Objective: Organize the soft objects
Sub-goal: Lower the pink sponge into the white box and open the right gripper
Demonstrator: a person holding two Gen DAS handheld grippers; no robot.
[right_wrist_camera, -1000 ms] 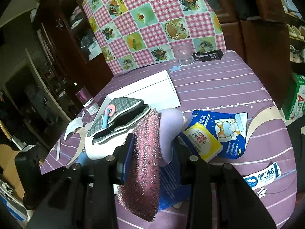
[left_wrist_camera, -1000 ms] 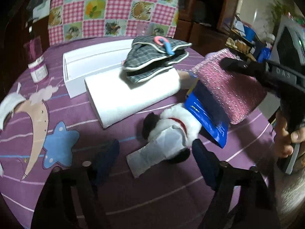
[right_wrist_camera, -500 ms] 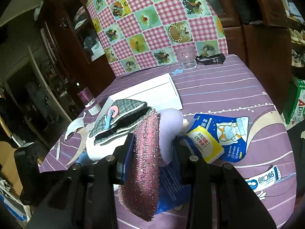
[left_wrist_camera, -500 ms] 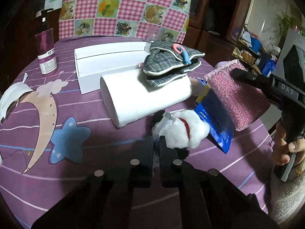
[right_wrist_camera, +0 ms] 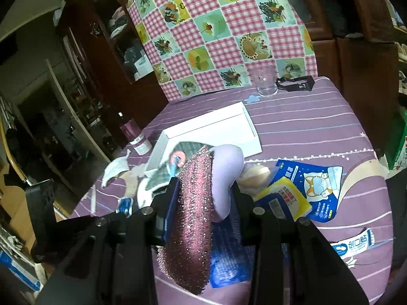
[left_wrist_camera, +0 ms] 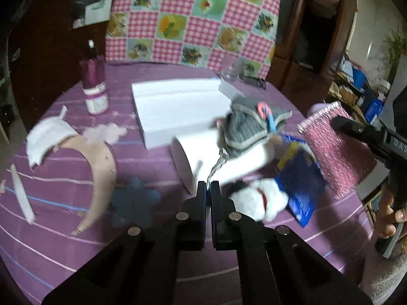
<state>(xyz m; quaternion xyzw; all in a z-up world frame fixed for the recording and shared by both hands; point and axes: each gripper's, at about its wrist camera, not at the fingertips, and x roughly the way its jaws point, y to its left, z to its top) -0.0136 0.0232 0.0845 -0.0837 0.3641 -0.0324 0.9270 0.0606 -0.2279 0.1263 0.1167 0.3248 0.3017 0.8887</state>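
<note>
My left gripper (left_wrist_camera: 208,186) is shut on the thin white tag (left_wrist_camera: 216,166) of a white plush toy (left_wrist_camera: 259,200) with black ears and a red collar, which hangs just right of the fingers above the purple tablecloth. My right gripper (right_wrist_camera: 204,185) is shut on a pink glittery sponge (right_wrist_camera: 197,218) with a lilac soft piece (right_wrist_camera: 226,167) behind it, held above a blue packet (right_wrist_camera: 223,261). The sponge also shows in the left wrist view (left_wrist_camera: 335,150). A grey plaid cloth (left_wrist_camera: 250,129) with a pink-blue clip lies on a white roll (left_wrist_camera: 203,162).
A white open box (left_wrist_camera: 178,111) lies behind the roll. A purple bottle (left_wrist_camera: 94,89) stands at the back left, a glass (right_wrist_camera: 264,80) at the far edge. Blue and yellow packets (right_wrist_camera: 305,193) lie right. A white face mask (left_wrist_camera: 47,137) lies left.
My left gripper closed on the plush toy's tag and lifted it up and toward the roll. My right gripper kept holding the sponge almost still.
</note>
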